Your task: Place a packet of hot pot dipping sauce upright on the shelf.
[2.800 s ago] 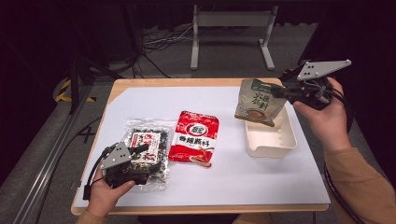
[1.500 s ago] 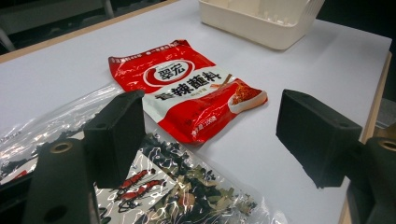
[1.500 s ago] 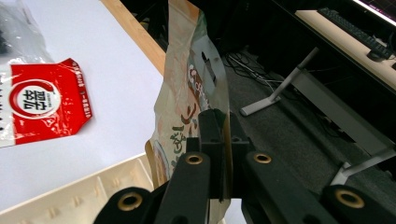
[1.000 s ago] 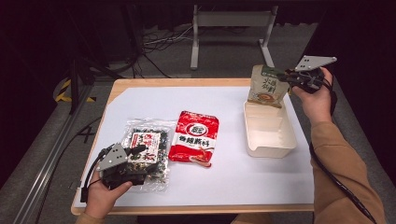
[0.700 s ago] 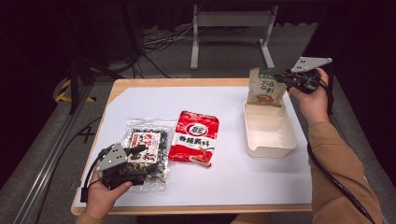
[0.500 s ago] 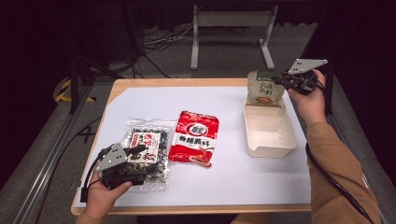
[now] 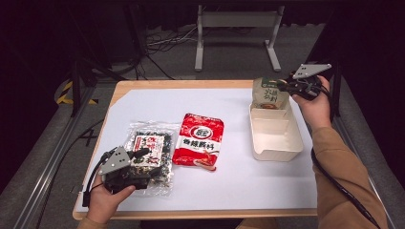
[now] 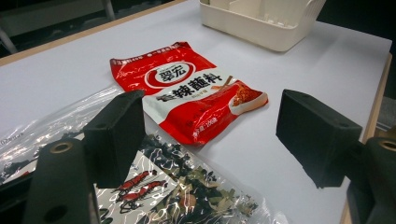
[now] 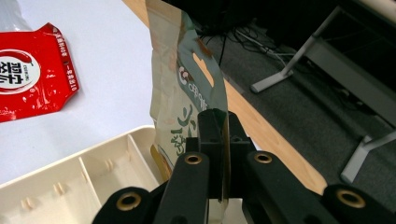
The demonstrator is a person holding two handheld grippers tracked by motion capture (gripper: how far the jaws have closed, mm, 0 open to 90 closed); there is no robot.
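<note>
Right gripper (image 7: 285,86) moved the pouch (image 7: 268,94) down, upright at the tray's (image 7: 277,149) far end; jaws pinch its edge, bottom hidden. Left gripper (image 8: 210,135) spread over seaweed bag (image 8: 177,196).

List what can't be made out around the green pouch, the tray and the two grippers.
- Green pouch: its lower end, right gripper view, hidden behind the right gripper shut on it; whether it touches the tray floor is unclear.
- Cream tray: far part cut off by the top edge, left gripper view.
- Clear seaweed packet: near part covered by the left gripper, high view.
- Pouch print: too small, high view.
</note>
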